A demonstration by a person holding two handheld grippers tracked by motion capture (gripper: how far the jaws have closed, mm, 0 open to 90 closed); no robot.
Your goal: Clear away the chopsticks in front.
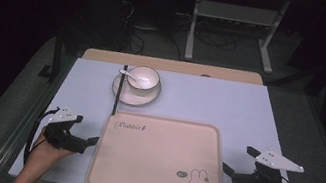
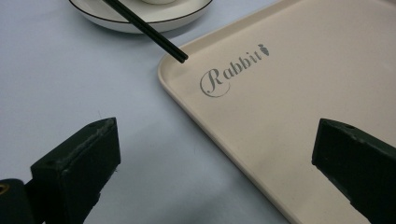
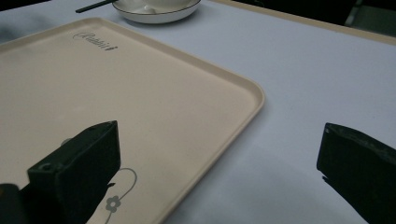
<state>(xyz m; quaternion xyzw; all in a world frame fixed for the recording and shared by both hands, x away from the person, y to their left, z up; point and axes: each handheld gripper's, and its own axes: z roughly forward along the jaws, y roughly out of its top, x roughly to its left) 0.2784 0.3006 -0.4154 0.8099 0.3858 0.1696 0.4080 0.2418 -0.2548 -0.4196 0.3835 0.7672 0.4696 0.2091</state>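
Note:
A beige tray [image 1: 154,156] with "Rabbit" lettering and a bunny drawing lies at the table's near middle. Behind it a white bowl [image 1: 143,78] stands on a saucer [image 1: 133,98], with a white spoon [image 1: 128,73] resting in the bowl. Black chopsticks [image 1: 119,91] lie from the saucer's left side down to the tray's far left corner. My left gripper [image 1: 85,131] hovers open at the tray's left edge, its jaws straddling the rim [image 2: 187,112]. At the tray's right edge my right gripper [image 1: 239,159] is open with nothing between its jaws, over the tray's corner [image 3: 252,93].
A pale blue mat [image 1: 210,100] covers the table, with a wooden strip [image 1: 170,65] along the far edge. A white metal stand [image 1: 233,28] and cables sit on the dark floor beyond. The chopsticks' tips [image 2: 180,57] reach the tray's rim.

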